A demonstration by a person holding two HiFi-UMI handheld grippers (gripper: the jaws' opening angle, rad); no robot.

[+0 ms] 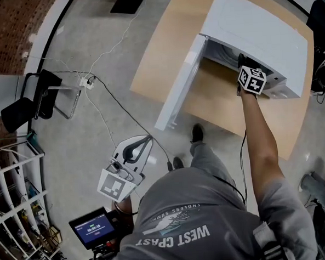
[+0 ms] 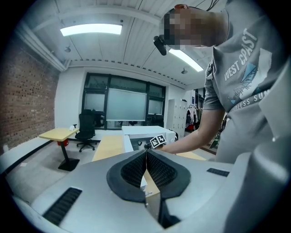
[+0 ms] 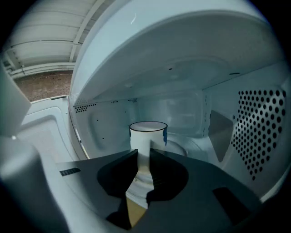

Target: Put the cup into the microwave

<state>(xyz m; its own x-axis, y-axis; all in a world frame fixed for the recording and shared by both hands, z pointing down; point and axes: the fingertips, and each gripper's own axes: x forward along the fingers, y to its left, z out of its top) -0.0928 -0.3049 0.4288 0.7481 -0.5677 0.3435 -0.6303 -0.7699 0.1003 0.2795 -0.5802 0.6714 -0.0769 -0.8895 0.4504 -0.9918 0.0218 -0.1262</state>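
Big pale wooden table (image 1: 163, 49) up top in the head view, and on it the white microwave (image 1: 255, 27), its door (image 1: 179, 87) swung wide toward the person. The right arm is stretched out full, and only the marker cube (image 1: 252, 79) shows at the mouth of the oven.

Down low over the grey floor, close to the body, there's the left gripper (image 1: 143, 144). Its own view settles it: the ribbed pads are pressed flat together and nothing sits between them.

Now the right gripper (image 3: 143, 152), and its view is right inside the cavity, with the perforated wall (image 3: 259, 127) on the right and the round turntable (image 3: 182, 148) ahead. The jaws stand at a narrow slot, and white from the cup (image 3: 148, 134) fills that slot from pad to pad, so they are pinched on its near side. Which part of it they pinch, I can't make out. The cup itself is upright just past the fingertips, dark-rimmed, with a blue mark on its right flank, inside the microwave in front of the turntable's middle.

Writing next. The grey T-shirt (image 1: 185, 229) reads "WEST COAST" in large letters, with "ENDLESS SUMM…" in a smaller arc beside it. The small screen (image 1: 92, 227) at the person's waist glows blue, its text too tiny to read.
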